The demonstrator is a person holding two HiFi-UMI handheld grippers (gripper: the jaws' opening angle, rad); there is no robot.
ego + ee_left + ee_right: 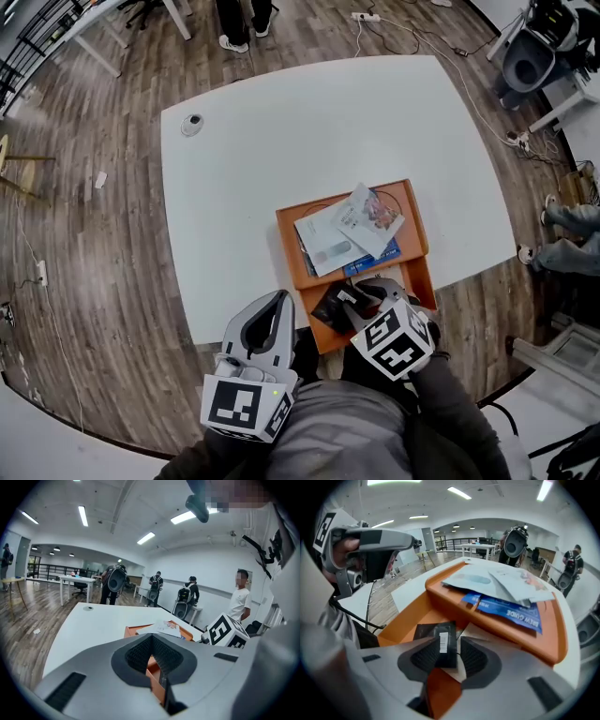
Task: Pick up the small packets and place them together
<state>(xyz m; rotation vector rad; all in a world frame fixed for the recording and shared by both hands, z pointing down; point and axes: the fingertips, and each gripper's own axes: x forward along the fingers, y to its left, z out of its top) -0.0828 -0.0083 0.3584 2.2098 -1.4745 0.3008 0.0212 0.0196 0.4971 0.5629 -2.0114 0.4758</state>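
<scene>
Your right gripper (446, 640) clamps a small black foil packet with a white barcode label (447, 656) over the orange plastic tray (401, 637). White and blue pouches (506, 590) lie just ahead. Your left gripper (151, 637) has its jaws together, empty.
</scene>
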